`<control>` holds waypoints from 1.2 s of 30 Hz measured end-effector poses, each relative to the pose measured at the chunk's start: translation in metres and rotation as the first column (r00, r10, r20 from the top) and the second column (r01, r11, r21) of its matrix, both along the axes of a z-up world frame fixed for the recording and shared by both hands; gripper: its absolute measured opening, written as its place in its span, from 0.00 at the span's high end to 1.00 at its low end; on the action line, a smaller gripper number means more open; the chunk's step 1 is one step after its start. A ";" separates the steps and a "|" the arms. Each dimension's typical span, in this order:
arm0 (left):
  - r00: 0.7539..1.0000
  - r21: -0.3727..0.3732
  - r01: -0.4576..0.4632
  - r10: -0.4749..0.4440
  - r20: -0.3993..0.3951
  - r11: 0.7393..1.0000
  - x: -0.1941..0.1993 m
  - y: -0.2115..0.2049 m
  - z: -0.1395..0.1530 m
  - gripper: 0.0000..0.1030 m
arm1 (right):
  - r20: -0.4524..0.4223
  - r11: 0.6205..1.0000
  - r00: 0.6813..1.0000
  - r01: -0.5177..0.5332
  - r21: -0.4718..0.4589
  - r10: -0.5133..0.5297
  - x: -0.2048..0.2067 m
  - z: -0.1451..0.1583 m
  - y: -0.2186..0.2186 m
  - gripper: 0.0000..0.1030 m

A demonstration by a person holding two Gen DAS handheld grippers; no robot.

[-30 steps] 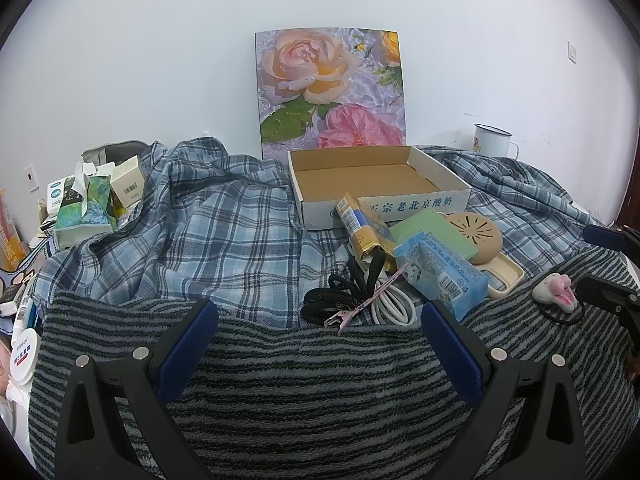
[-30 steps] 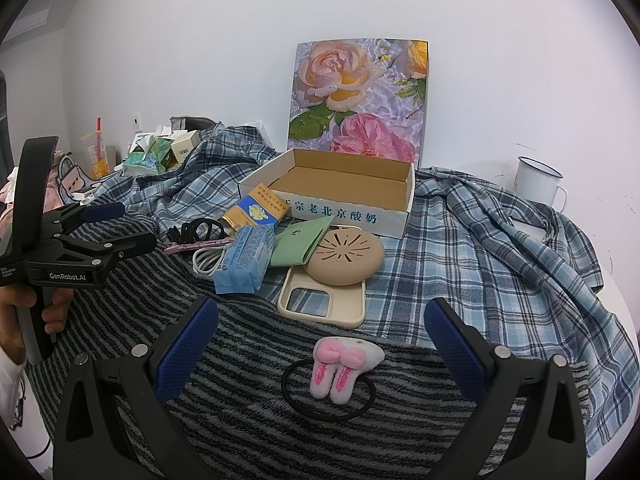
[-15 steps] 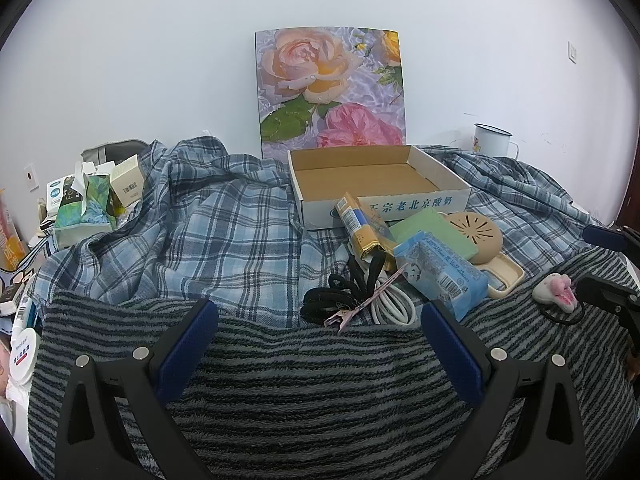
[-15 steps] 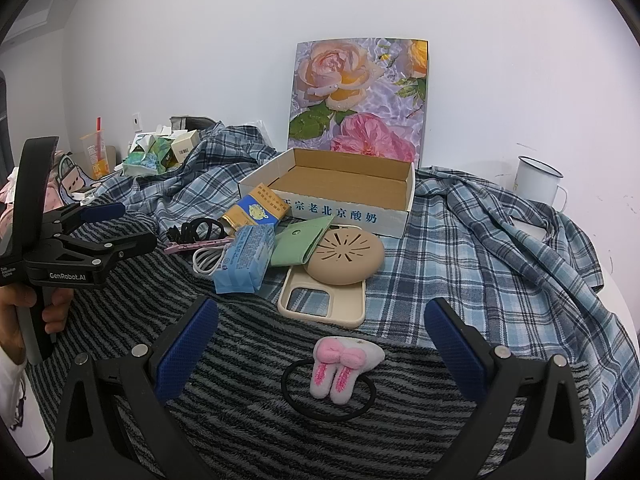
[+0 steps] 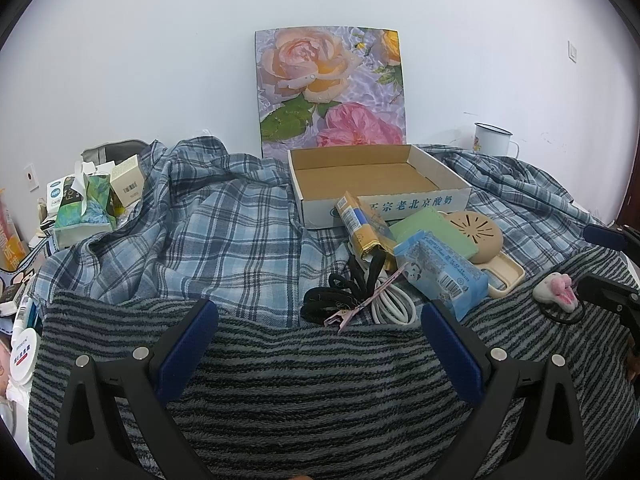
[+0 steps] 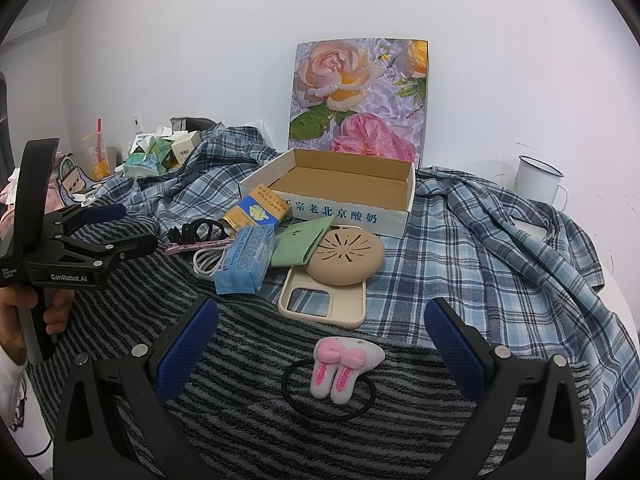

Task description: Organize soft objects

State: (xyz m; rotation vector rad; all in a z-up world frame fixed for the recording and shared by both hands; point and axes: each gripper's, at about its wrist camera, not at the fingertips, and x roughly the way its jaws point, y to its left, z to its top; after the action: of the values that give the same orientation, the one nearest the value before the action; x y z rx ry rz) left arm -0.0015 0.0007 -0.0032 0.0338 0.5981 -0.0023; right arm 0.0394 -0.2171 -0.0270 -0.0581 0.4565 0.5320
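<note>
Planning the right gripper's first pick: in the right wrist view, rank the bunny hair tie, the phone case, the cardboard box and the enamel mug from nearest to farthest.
1. Bunny hair tie: on the striped towel, just ahead of the right gripper.
2. Phone case: beyond it, centre.
3. Cardboard box: behind the pile, centre.
4. Enamel mug: far right, by the wall.

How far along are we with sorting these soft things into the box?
Nothing looks done: the cardboard box is empty. Nothing is in hand either; the left gripper and right gripper are both open. Left to do: the bunny hair tie just ahead of the right gripper, the tissue pack, green pouch and black hair ties still lie on the cloth.
</note>
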 end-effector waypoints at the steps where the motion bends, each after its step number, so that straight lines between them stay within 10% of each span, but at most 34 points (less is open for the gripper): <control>1: 1.000 0.001 0.000 0.000 0.000 1.000 0.000 0.000 -0.001 0.00 | 0.000 1.000 1.000 0.000 0.000 0.000 0.000 0.000 0.000 0.00; 22: 0.991 -0.008 0.118 -0.118 -0.070 0.993 0.003 -0.016 0.013 0.00 | -0.045 0.993 0.997 -0.053 0.104 0.058 -0.005 0.021 -0.007 0.00; 36: 0.919 -0.086 0.326 -0.337 -0.203 0.941 0.040 -0.007 0.020 0.16 | -0.115 0.996 0.991 -0.065 0.063 0.071 -0.003 0.015 -0.005 0.00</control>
State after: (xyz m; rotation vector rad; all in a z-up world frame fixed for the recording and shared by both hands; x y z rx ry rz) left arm 0.0382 -0.0063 0.0172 0.0867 0.8038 -0.3560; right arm 0.0367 -0.2225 -0.0124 0.0145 0.5548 0.6178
